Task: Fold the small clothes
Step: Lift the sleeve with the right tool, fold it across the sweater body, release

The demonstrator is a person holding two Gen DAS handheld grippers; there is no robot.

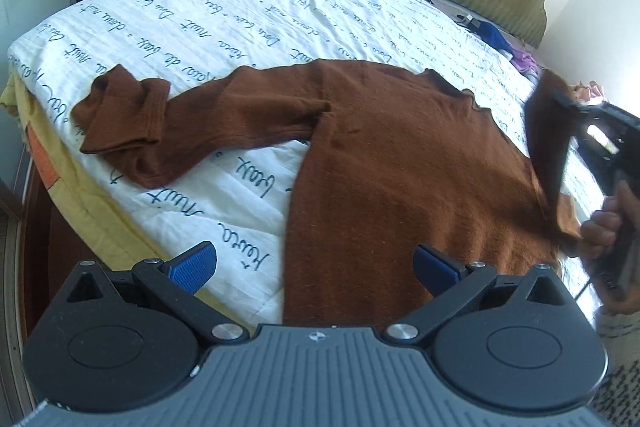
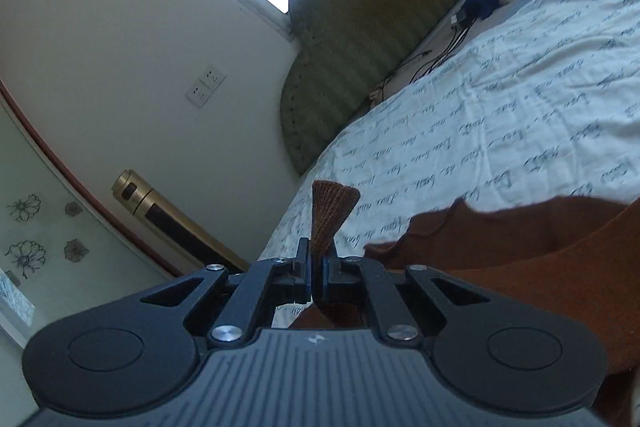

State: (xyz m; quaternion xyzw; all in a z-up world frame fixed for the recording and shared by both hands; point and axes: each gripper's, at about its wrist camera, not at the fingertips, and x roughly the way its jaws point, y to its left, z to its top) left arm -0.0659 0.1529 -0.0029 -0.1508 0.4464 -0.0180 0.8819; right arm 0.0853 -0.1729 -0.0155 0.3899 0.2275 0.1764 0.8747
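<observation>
A small rust-brown knitted sweater [image 1: 400,163] lies flat on a bed covered by a white quilt printed with dark handwriting [image 1: 224,11]. Its body is spread out, and one long sleeve [image 1: 192,123] stretches away to the side, its cuff end crumpled near the bed's edge. The left tool [image 1: 314,263] hovers near the sweater's hem, its blue-padded fingers spread wide and holding nothing. The right tool [image 2: 316,273] is closed tightly on the ribbed cuff of the other sleeve [image 2: 330,217], lifted above the quilt. The folding appears barely begun: neither sleeve is folded in, and the body remains unfolded.
</observation>
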